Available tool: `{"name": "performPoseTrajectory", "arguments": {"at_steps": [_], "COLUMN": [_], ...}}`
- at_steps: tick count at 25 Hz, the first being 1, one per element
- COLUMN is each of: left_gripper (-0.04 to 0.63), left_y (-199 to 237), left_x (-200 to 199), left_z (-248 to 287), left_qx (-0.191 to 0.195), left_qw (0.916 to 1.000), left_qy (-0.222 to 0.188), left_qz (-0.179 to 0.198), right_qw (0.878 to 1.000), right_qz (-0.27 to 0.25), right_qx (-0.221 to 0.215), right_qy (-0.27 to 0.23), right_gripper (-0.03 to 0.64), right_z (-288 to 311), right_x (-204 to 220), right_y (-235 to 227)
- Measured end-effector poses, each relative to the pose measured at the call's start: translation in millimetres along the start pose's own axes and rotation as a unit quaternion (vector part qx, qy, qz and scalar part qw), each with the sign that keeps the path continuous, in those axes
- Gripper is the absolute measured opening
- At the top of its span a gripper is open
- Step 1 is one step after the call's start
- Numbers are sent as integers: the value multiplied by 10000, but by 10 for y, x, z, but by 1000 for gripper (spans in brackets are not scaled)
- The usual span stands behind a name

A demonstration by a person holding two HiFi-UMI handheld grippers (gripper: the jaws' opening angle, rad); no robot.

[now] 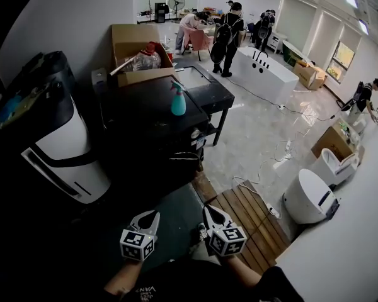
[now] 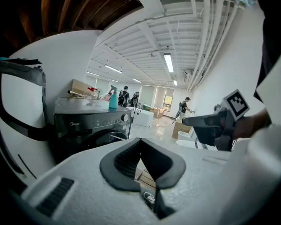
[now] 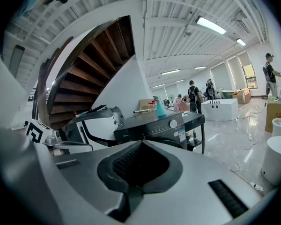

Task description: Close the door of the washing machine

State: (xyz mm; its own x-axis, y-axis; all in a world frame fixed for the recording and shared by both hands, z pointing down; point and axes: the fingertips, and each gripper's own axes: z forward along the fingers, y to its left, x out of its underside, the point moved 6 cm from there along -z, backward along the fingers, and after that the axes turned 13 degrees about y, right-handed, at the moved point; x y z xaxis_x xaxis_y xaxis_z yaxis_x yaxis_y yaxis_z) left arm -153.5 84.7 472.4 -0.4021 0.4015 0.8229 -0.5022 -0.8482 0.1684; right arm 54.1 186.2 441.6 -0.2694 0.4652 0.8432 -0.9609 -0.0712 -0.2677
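Jaws clenched on nothing, left gripper (image 1: 147,216) and right gripper (image 1: 212,211), ribbed dark pads (image 3: 125,165) pressed together, face a boxy, glossy black washing machine (image 1: 142,115).

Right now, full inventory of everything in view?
washing machine: 1, black, centre
spray bottle: 1, teal, on the washing machine
cardboard boxes: at least 3, brown, one behind the machine, others far right
tall appliance: 1, white and black, left of the machine
bathtub: 1, white, far floor
round units: 2, white, right floor
wooden platform: 1, brown, floor near the person
people: several, background
left gripper: 1, jaws shut, empty
right gripper: 1, jaws shut, empty
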Motion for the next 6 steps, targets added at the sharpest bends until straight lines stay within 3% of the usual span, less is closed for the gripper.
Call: {"name": "performPoseTrajectory", "arguments": {"at_steps": [6], "left_gripper": [5], "left_y": [-50], "left_x": [-38], "left_z": [3], "left_qx": [28], "left_qw": [9999], "left_qy": [-75], "left_qz": [-73], "right_qw": [10000], "right_qz": [20], "right_qx": [50], "right_qy": [-78], "right_gripper": [-2], "right_z": [-31], "right_x": [-118], "right_y": [-12]}}
